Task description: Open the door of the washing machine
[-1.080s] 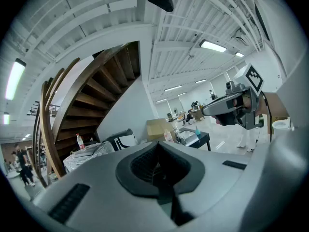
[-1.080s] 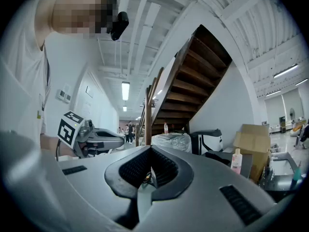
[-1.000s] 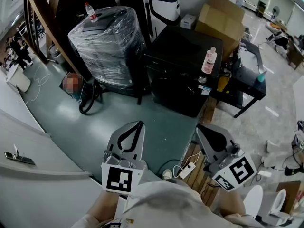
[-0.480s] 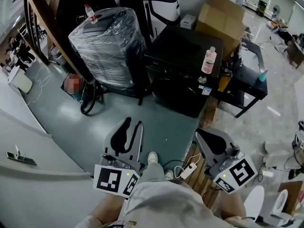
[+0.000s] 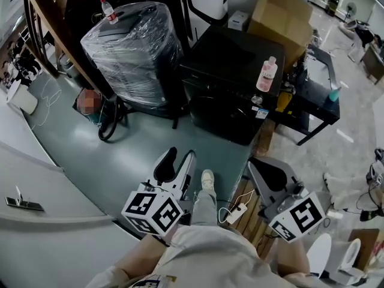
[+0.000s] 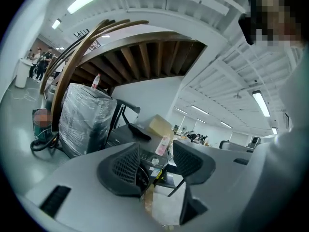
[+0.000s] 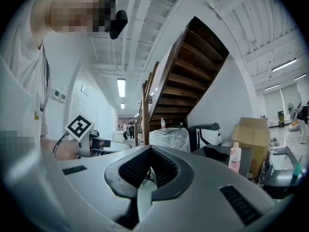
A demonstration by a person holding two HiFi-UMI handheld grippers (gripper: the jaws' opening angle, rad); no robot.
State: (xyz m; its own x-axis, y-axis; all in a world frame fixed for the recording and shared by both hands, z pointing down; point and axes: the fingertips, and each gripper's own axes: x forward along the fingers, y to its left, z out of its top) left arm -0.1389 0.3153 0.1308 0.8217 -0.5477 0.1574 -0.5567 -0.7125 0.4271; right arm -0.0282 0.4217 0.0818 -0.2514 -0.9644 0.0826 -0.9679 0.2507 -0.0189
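Observation:
The black washing machine (image 5: 231,71) stands ahead in the head view, its round front door (image 5: 217,114) closed. Both grippers hang well short of it, above the green floor. My left gripper (image 5: 178,164) is rolled onto its side and its jaws are opening, with nothing between them. In the left gripper view the gripper (image 6: 157,162) frames the distant washing machine (image 6: 129,133) in its gap. My right gripper (image 5: 271,174) is shut with nothing in it. In the right gripper view its pads (image 7: 159,167) meet, and the washing machine (image 7: 217,154) lies far ahead at the right.
A pink bottle (image 5: 266,75) stands on the washer's top. A plastic-wrapped bundle (image 5: 129,47) is at its left, a cardboard box (image 5: 282,18) behind, a black table (image 5: 315,104) at its right. A power strip (image 5: 236,215) and cables lie on the floor by my shoe (image 5: 207,179).
The left gripper has rolled onto its side, sunk toward the lower right, and its jaws have parted. My foot has stepped forward into view. The right gripper shifted slightly.

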